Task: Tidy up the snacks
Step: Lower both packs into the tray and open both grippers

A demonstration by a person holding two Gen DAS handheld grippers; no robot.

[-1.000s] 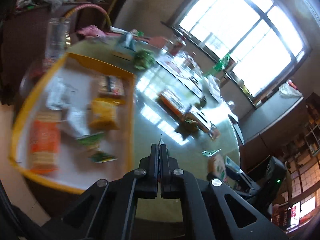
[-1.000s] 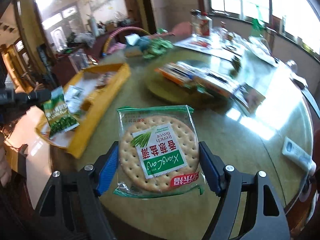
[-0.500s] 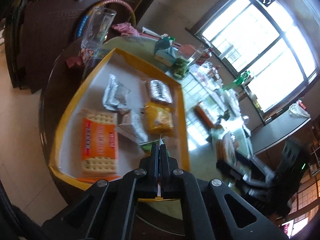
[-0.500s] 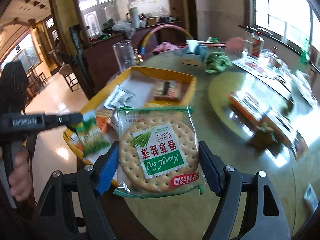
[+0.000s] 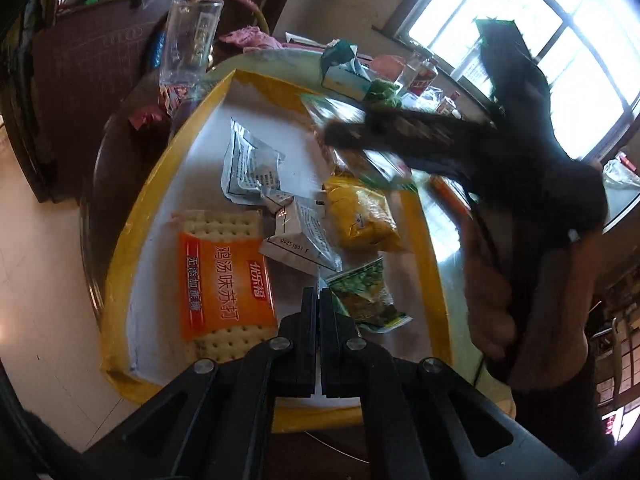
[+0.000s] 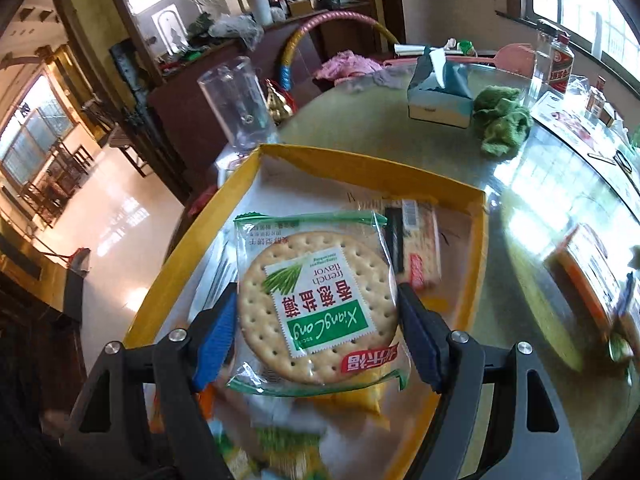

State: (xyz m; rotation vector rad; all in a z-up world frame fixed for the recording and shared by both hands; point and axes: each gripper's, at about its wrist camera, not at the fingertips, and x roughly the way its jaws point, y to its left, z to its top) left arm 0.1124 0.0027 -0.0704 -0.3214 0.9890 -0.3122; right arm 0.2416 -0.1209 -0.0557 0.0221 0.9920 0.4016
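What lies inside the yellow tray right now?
The yellow tray holds an orange cracker pack, silver packets, a yellow pack and a green packet. The round cracker pack hides more.

Window backlight, fisheye warp, motion blur

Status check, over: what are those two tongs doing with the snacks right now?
Left tongs shut on green packet corner, over yellow tray. Right tongs shut on round cracker pack, above tray. Nothing blocking.
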